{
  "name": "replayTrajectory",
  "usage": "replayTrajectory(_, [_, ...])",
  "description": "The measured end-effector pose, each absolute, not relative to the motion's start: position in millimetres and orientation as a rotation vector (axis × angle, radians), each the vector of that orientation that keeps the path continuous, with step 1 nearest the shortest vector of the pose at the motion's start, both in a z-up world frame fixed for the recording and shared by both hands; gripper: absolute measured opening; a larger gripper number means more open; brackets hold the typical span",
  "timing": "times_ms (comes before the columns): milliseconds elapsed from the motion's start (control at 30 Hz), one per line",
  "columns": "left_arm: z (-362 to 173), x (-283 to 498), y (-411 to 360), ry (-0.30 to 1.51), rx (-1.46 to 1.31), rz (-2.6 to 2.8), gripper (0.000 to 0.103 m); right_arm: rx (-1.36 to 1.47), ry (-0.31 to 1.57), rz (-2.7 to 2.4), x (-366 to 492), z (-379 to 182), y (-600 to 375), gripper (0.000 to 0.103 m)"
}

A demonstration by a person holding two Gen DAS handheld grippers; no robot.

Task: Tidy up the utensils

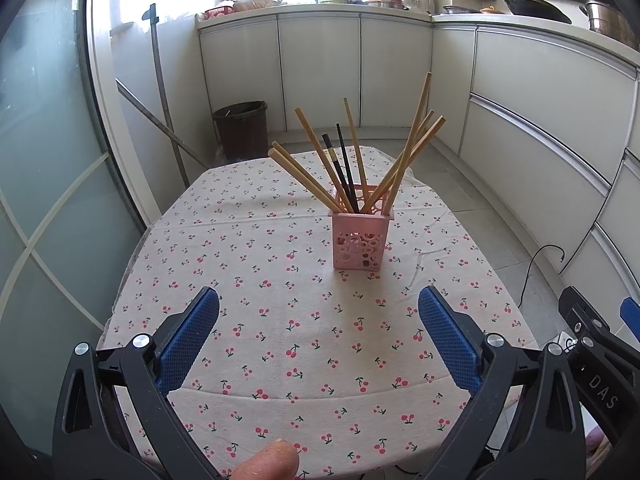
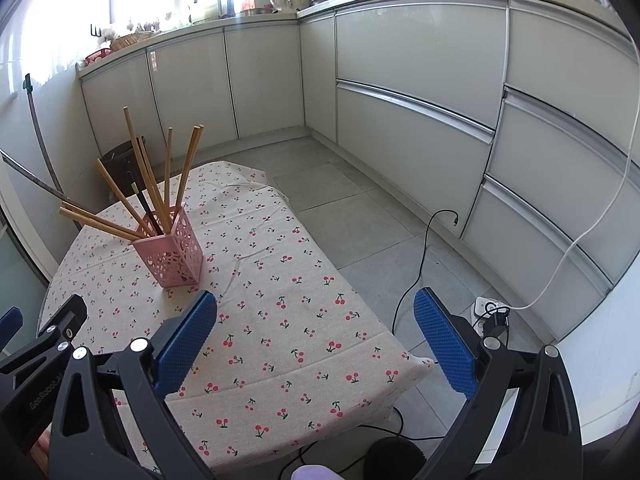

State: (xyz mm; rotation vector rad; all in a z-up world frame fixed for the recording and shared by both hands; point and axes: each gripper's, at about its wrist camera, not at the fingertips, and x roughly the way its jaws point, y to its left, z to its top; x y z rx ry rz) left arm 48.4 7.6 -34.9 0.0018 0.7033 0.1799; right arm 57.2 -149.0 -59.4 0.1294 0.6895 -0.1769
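Observation:
A pink perforated holder (image 1: 361, 240) (image 2: 171, 251) stands upright on the cherry-print tablecloth (image 1: 304, 320) (image 2: 288, 320). Several wooden chopsticks (image 1: 304, 172) (image 2: 140, 160) and a black pair (image 1: 344, 168) (image 2: 144, 204) fan out of it. My left gripper (image 1: 319, 336) hovers open over the near part of the table, well short of the holder, with nothing between its blue pads (image 1: 188, 340). My right gripper (image 2: 315, 340) is open too, over the table's right front corner, with the holder off to its far left. Each gripper's black frame shows at the edge of the other's view.
White kitchen cabinets (image 2: 400, 80) wrap the back and right. A brown bin (image 1: 241, 128) and a leaning mop handle (image 1: 166, 108) stand beyond the table's far left. Black cable (image 2: 416, 272) and a power strip (image 2: 486, 304) lie on the grey floor right of the table.

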Motion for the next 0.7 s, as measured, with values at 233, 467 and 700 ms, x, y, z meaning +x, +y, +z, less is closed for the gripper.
replayTrajectory(233, [-35.9, 49.2, 7.9, 0.707, 0.003, 0.182, 0.096, 0.127, 0.688, -0.177, 57.4, -59.2, -148.5, 0.096])
replayTrajectory(467, [-37.7, 50.4, 7.6, 0.715, 0.008, 0.181, 0.096, 0.129, 0.692, -0.176, 57.8, -59.8, -148.2, 0.096])
replayTrajectory(700, [-38.4, 50.6, 7.7, 0.714, 0.012, 0.187, 0.096, 0.129, 0.693, -0.176, 57.4, -59.9, -148.0, 0.096])
